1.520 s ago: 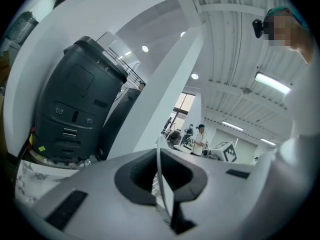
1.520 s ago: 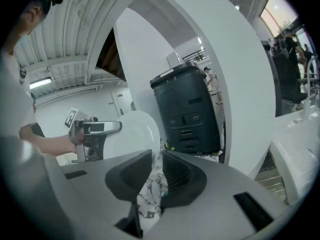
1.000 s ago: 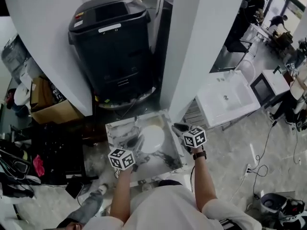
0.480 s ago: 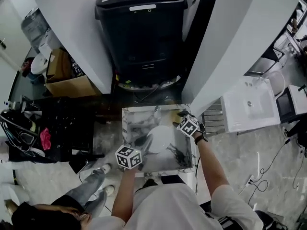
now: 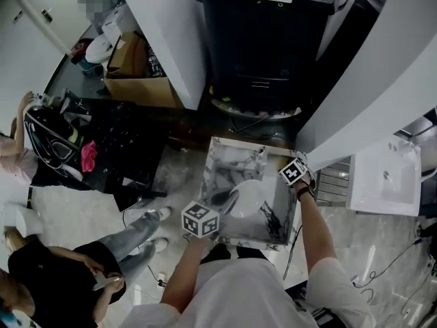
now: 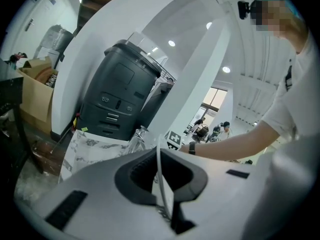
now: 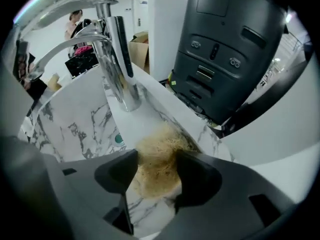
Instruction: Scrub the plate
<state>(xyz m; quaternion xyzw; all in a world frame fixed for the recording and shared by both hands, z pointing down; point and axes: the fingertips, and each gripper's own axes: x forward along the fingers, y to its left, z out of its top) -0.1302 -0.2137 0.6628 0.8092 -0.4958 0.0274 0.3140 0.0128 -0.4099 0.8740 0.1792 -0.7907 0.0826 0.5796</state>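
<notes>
A white plate (image 5: 247,198) stands tilted in the marble sink (image 5: 225,159). My left gripper (image 5: 224,199) is shut on its near-left rim. In the left gripper view that rim shows as a thin white edge (image 6: 159,161) pinched between the jaws of the left gripper (image 6: 162,184). My right gripper (image 5: 292,165) is over the sink's far right rim, away from the plate. A tan fibrous scrubber (image 7: 160,146) lies on the marble ledge between the jaws of the right gripper (image 7: 156,165). Those jaws are opening and stand wide.
A chrome faucet (image 7: 116,59) rises from the ledge just beyond the scrubber. A big black machine (image 5: 266,39) stands behind the sink between white pillars. A white basin unit (image 5: 386,176) is at the right, a cardboard box (image 5: 133,60) and people at the left.
The head view has swung, so the sink now sits further right. My right gripper has moved toward the sink's far right rim. The left gripper has stayed on the plate.
</notes>
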